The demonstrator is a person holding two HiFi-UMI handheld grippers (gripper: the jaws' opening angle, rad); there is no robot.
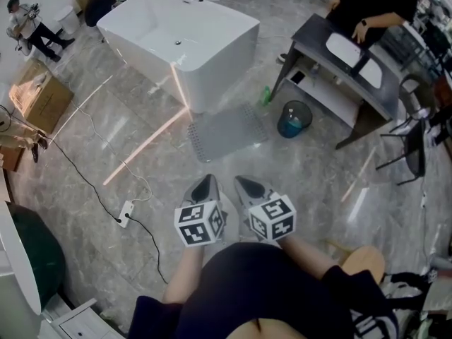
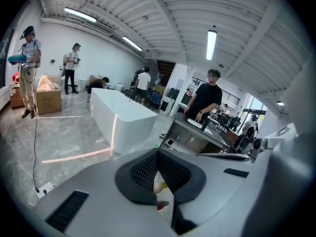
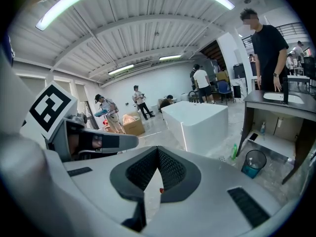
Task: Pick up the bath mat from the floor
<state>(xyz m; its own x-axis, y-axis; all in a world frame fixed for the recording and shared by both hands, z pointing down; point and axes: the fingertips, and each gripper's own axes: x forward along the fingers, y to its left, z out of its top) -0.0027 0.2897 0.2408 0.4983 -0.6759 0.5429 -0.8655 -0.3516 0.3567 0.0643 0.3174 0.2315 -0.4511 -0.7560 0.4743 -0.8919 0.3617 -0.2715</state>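
The grey bath mat [image 1: 227, 131] lies flat on the marble floor, right beside the white bathtub [image 1: 183, 37]. Both grippers hang side by side low in the head view, well short of the mat and pointing toward it. My left gripper [image 1: 205, 189] has its jaws closed together with nothing between them, and so does my right gripper [image 1: 248, 188]. In the left gripper view the left gripper [image 2: 158, 153] shows its dark pads meeting at the tip, and its body hides the mat. The right gripper [image 3: 158, 152] looks the same in its own view.
A blue bin [image 1: 294, 119] and a green bottle [image 1: 266, 95] stand just right of the mat, by a dark vanity table [image 1: 332, 62] where a person [image 1: 374, 6] stands. A power strip [image 1: 126, 214] with a cable lies on the floor at left. A cardboard box [image 1: 39, 94] sits farther left.
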